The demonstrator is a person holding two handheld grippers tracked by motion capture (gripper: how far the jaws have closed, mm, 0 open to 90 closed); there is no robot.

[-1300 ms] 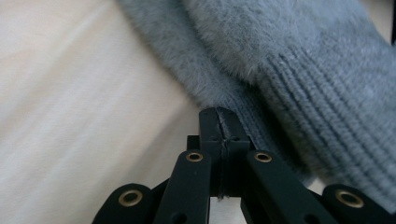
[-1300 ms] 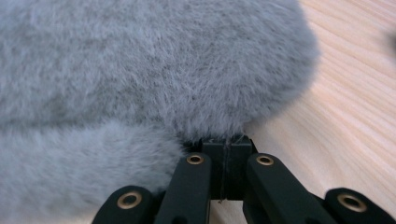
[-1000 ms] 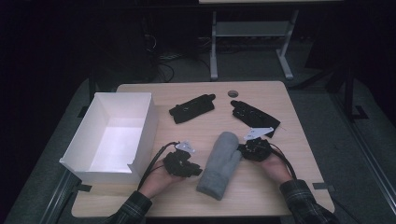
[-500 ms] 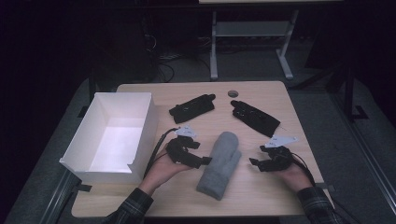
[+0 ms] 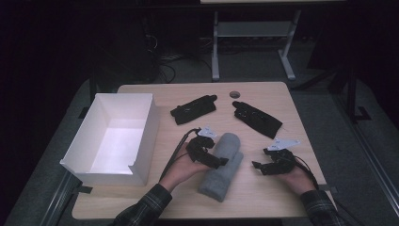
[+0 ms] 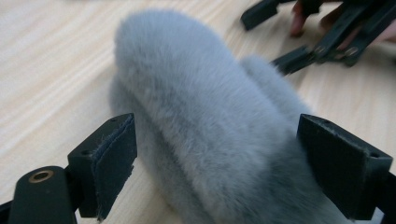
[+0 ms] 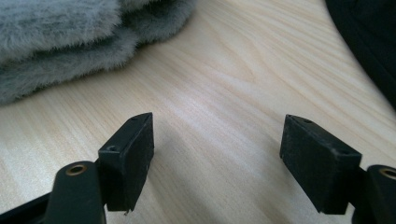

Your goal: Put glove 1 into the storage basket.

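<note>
Both sleeves are dark plaid. Each claw, left claw (image 5: 217, 161) and right claw (image 5: 258, 166), is black, with a pale three-cornered plate on top and a black cable behind.

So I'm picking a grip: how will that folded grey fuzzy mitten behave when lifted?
The grey mitten looks plush and soft, so probably floppy and light. It lies folded double, so it may well unfold or sag if pinched at one end. Its fuzzy pile likely compresses rather than slips.

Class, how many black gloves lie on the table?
2: one black glove at the centre back, the other black glove back right, beyond the grey mitten.
</note>
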